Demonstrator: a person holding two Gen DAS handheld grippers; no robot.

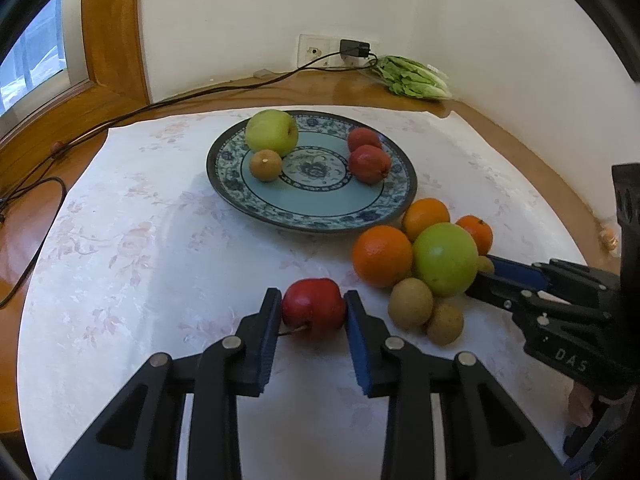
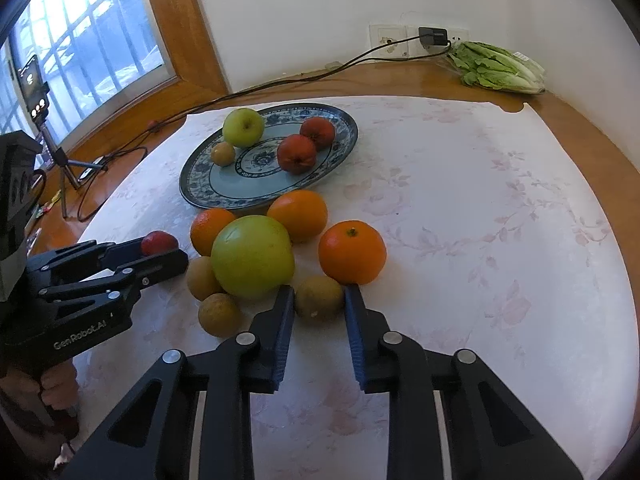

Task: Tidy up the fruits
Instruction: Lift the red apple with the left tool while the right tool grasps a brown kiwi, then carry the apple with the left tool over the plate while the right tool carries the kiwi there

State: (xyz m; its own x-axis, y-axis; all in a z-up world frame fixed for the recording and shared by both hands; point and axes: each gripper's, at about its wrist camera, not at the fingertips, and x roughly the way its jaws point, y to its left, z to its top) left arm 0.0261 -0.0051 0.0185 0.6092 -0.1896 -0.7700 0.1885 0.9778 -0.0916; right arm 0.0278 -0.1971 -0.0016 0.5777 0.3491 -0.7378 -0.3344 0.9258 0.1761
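Observation:
My left gripper [image 1: 313, 296] is shut on a small red fruit [image 1: 314, 308] on the white cloth; it also shows in the right wrist view as the left gripper [image 2: 166, 254]. My right gripper [image 2: 319, 294] is shut on a small brown fruit [image 2: 319, 297] at the near edge of a pile. That pile holds a big green apple [image 2: 252, 256], three oranges [image 2: 352, 252] and more brown fruits [image 2: 219, 314]. Behind it, the blue patterned plate [image 1: 320, 222] carries a green apple [image 1: 272, 132], a brown fruit [image 1: 265, 165] and two red fruits [image 1: 369, 163].
A white floral cloth [image 1: 140, 240] covers a round wooden table. A bagged lettuce [image 1: 414, 78] lies at the back by the wall socket, whose black cable [image 1: 200, 94] runs left across the wood. A phone on a tripod [image 2: 36, 88] stands by the window.

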